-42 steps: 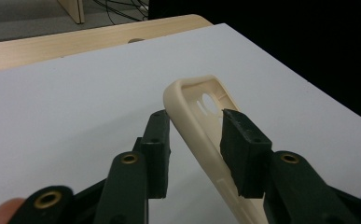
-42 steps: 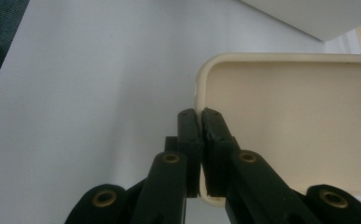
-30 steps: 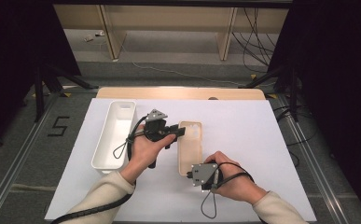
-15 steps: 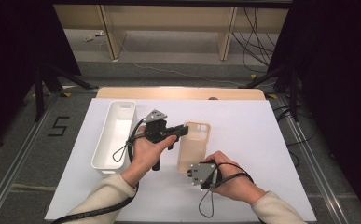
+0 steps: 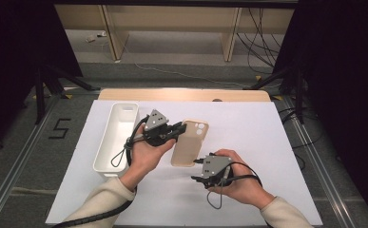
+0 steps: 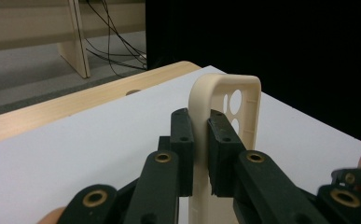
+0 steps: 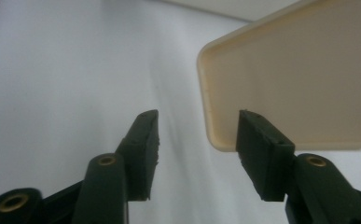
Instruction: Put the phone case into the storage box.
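A cream phone case [image 5: 190, 141] with camera cut-outs at its far end is held up off the white table cover, tilted on edge. My left gripper [image 5: 178, 131] is shut on the case's left rim; in the left gripper view the case wall [image 6: 225, 100] stands clamped between the two black jaws. My right gripper [image 5: 197, 172] stands open just below the case's near end. In the right gripper view the case's back [image 7: 299, 84] hangs above the right jaw, and nothing lies between the jaws.
A long white bin [image 5: 116, 136] stands at the left of the white table cover [image 5: 267, 142], beside my left hand. The wooden table edge [image 5: 181, 94] runs along the back. Black curtains flank both sides.
My left gripper has lifted the case and swung its far end up and right, away from the table. The right gripper has let go of the near end and drawn back slightly.
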{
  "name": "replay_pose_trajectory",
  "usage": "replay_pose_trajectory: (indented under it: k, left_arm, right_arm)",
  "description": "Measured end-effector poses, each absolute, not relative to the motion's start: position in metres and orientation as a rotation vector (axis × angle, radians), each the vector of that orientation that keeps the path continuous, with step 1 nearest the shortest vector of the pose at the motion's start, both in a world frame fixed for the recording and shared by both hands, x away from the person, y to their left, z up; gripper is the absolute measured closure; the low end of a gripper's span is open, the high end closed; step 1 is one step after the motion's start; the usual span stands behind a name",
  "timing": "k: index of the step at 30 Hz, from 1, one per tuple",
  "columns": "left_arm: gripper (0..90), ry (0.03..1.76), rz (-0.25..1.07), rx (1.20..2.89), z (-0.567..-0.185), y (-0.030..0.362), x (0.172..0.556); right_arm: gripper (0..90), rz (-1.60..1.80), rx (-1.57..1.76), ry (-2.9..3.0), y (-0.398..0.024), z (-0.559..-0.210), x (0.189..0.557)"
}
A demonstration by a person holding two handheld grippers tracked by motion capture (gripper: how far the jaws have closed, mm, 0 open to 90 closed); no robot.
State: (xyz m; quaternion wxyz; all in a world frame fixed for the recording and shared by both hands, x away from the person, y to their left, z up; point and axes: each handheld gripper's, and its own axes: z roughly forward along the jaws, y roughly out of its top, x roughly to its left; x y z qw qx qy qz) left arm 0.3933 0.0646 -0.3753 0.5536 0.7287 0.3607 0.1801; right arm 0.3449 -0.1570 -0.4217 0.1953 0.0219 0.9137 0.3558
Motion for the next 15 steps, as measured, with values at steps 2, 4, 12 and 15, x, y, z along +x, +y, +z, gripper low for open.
replay_pose_trajectory:
  k: [2,4,12,15]
  left_arm:
    - [81.9,0.845,0.443,1.715,-0.375,0.066,0.393]
    - [81.9,0.838,0.455,1.711,-0.374,0.068,0.392]
    - [81.9,0.819,0.494,1.702,-0.371,0.077,0.390]
    - [81.9,0.814,0.508,1.703,-0.371,0.081,0.389]
  right_arm:
    - [43.6,1.043,0.112,2.535,-0.161,-0.420,0.346]
    - [40.4,1.085,0.157,2.512,-0.164,-0.418,0.348]
    - [30.8,1.203,0.316,2.464,-0.180,-0.417,0.351]
    - [29.2,1.254,0.377,2.440,-0.186,-0.416,0.352]
